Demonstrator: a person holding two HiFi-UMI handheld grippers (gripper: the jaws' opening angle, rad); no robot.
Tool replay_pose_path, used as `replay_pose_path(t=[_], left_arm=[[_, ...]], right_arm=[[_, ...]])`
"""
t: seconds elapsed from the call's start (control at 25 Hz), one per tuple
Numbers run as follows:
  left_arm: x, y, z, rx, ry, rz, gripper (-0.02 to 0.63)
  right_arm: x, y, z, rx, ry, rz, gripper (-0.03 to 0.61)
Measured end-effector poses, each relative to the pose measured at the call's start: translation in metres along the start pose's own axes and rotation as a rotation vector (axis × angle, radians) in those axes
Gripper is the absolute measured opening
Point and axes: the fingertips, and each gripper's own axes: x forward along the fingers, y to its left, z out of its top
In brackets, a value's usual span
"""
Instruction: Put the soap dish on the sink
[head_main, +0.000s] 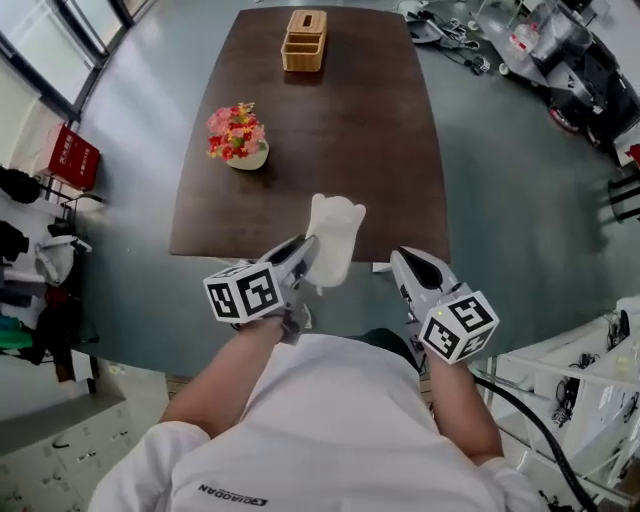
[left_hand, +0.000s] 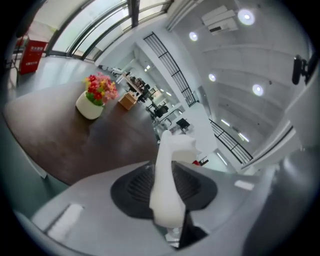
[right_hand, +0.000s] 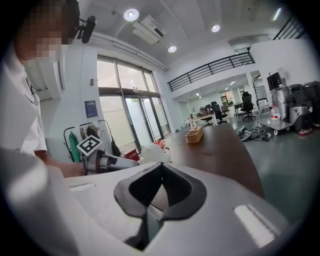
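— So, where is our soap dish (head_main: 333, 240)?
— Our left gripper (head_main: 306, 258) has it clamped between its pads, over the near edge of the dark table (head_main: 340, 130).
— And our right gripper (head_main: 398, 262)?
— Jaws pressed together, empty, just right of the dish. A flower pot (head_main: 238, 138) stands farther left, and a wooden organizer (head_main: 304, 41) sits at the far end.

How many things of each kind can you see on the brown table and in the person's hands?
White soap dish, held in the left gripper: 1
White pot of red and pink flowers: 1
Light wooden box with compartments: 1
Grippers, counting the right gripper too: 2
Total: 5
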Motion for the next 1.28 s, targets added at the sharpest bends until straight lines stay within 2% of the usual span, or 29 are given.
replay_pose_path(t=[0.2, 0.36, 0.52, 0.68, 0.84, 1.12, 1.28], left_arm=[[0.047, 0.042, -0.007, -0.115, 0.094, 0.042, 0.118], [0.081, 0.058, -0.021, -0.211, 0.113, 0.087, 0.118], [0.108, 0.083, -0.029, -0.317, 0.116, 0.155, 0.118], [0.127, 0.102, -0.035, -0.337, 0.131, 0.241, 0.12], [0.134, 0.116, -0.044, -0.415, 0.119, 0.296, 0.12], [0.139, 0.136, -0.05, -0.448, 0.135, 0.343, 0.127], [0.142, 0.14, -0.05, -0.468, 0.144, 0.332, 0.141]], right_arm=[[0.012, -0.011, -0.013, 0.047, 0.054, -0.053, 0.002], [0.013, -0.029, -0.013, 0.055, 0.079, -0.058, 0.002], [0.024, -0.043, 0.003, 0.032, 0.088, -0.019, 0.002], [0.029, -0.054, 0.016, 0.021, 0.084, 0.014, 0.002], [0.027, -0.058, 0.014, 0.038, 0.086, 0.033, 0.002], [0.025, -0.066, 0.016, 0.054, 0.068, 0.031, 0.002], [0.025, -0.064, 0.016, 0.054, 0.061, 0.025, 0.002]])
